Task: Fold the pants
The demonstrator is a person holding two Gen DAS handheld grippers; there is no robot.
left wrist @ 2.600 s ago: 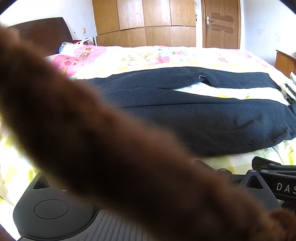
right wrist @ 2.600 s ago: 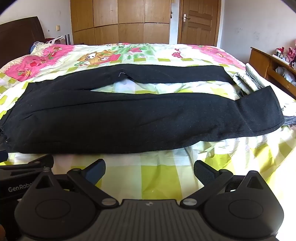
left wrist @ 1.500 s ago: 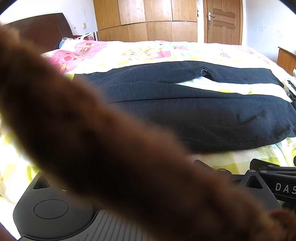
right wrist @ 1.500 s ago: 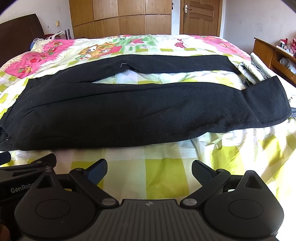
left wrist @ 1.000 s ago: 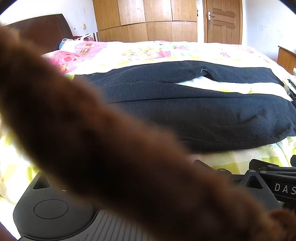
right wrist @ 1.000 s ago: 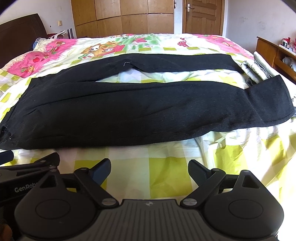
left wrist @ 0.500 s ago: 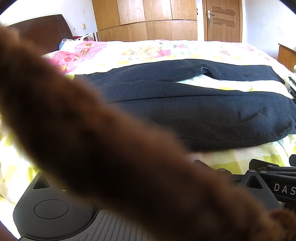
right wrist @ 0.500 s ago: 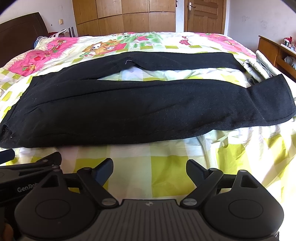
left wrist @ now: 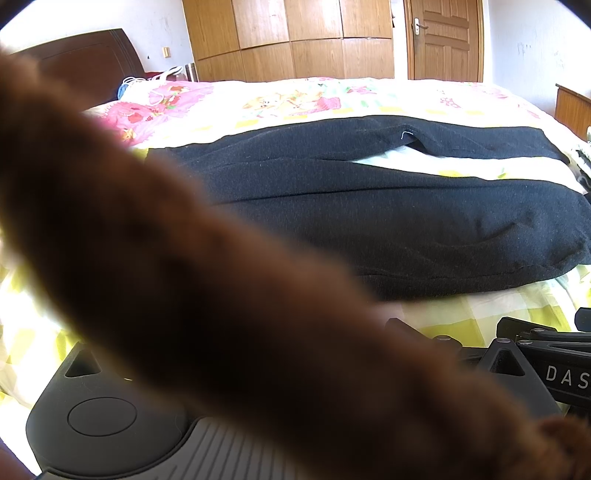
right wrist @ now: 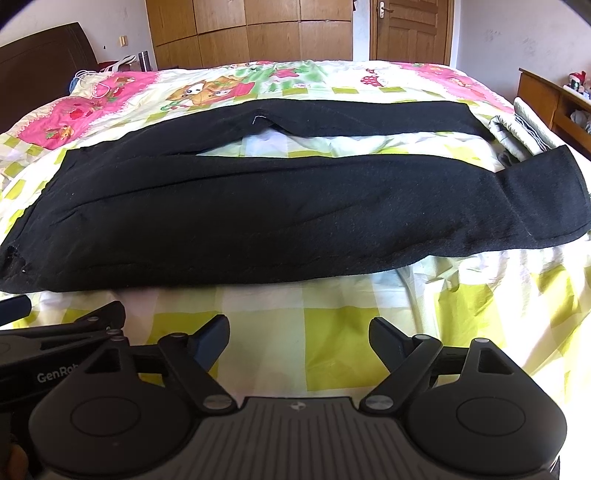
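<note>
- Pants (right wrist: pixel 280 214) flat on quilt (right wrist: pixel 303 317), legs toward 3 o'clock.
- Wardrobe (right wrist: pixel 251 33), door (right wrist: pixel 410 29) at 12.
- Right gripper (right wrist: pixel 299 341) spread, empty; left gripper (left wrist: pixel 402 326) jaws hidden by brown fuzz (left wrist: pixel 207 280), can't tell.

Strong daylight is flooding both views, bleaching the yellow-checked floral bedsheet (right wrist: pixel 295 332) near the lenses. A blurred brown fuzzy band (left wrist: pixel 207 295), far out of focus, is blocking much of the left wrist view. Fisheye curvature is bending the wooden wardrobe doors (right wrist: pixel 251 29) and darkening the corners. The black fabric pants (right wrist: pixel 277 221) are showing little detail.
</note>
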